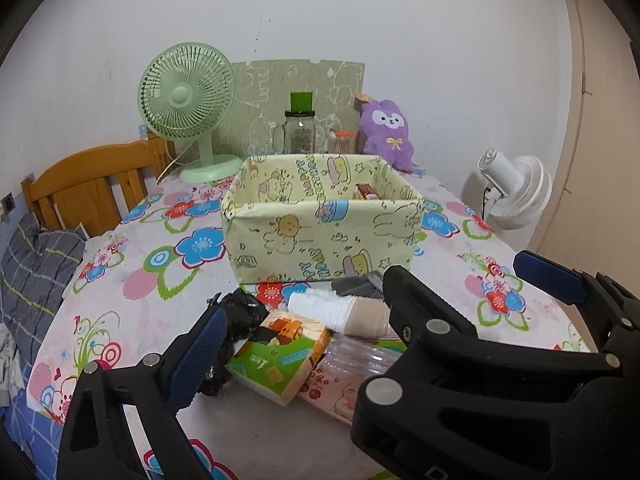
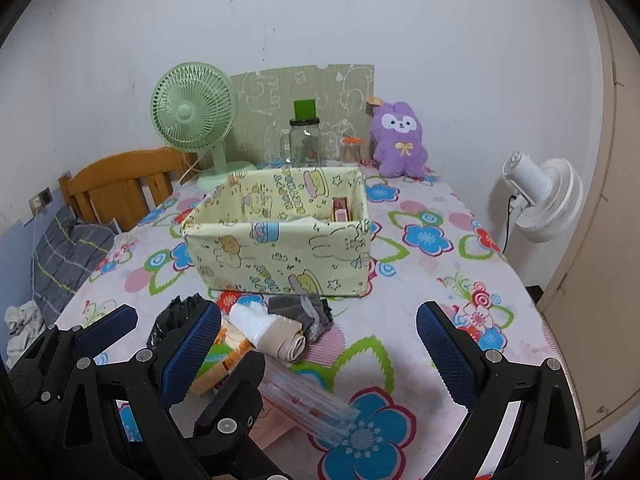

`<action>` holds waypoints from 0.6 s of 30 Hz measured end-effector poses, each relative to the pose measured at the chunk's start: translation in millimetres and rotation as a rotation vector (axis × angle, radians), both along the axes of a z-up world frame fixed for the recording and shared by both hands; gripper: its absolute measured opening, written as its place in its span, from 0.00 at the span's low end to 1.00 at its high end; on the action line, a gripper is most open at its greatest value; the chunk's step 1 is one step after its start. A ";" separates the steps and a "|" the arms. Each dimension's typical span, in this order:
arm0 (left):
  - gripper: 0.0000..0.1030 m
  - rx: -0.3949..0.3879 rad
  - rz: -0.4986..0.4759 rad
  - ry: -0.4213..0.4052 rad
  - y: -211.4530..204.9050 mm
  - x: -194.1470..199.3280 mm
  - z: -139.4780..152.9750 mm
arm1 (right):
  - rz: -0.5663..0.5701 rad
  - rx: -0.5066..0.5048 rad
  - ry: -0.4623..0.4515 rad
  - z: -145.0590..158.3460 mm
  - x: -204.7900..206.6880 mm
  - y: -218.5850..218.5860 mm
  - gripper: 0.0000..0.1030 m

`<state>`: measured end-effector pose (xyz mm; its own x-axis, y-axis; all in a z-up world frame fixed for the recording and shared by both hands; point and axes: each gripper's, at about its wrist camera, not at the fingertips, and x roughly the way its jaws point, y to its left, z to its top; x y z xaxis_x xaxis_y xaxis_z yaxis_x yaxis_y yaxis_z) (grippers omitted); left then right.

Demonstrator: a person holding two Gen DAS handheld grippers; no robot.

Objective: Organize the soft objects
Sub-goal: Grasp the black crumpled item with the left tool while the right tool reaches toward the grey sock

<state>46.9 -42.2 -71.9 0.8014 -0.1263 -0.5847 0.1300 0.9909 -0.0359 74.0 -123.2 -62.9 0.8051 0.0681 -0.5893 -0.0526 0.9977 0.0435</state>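
A yellow fabric storage box stands mid-table with a small pink packet inside. In front of it lies a pile: a black plastic bag, a green-orange tissue pack, a white and beige roll, a grey cloth and a clear pink packet. My left gripper is open and empty, just above the pile. My right gripper is open and empty beside it, its fingers showing at the right in the left wrist view.
A green desk fan, a glass jar with a green lid and a purple plush toy stand along the far table edge. A white floor fan is off the right side, a wooden bed frame left.
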 end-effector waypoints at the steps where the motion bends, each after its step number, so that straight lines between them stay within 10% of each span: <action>1: 0.94 0.001 0.003 0.006 1.1 1.4 -2.3 | 0.002 0.000 0.004 -1.8 1.1 0.8 0.97; 18: 0.71 0.027 0.067 0.097 30.4 27.1 -27.8 | 0.056 0.008 0.081 -30.4 30.3 26.2 0.94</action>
<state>74.0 -11.8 -99.7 0.7472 -0.0578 -0.6621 0.0607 0.9980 -0.0186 104.3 -97.1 -93.3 0.7496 0.1161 -0.6516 -0.1039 0.9929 0.0575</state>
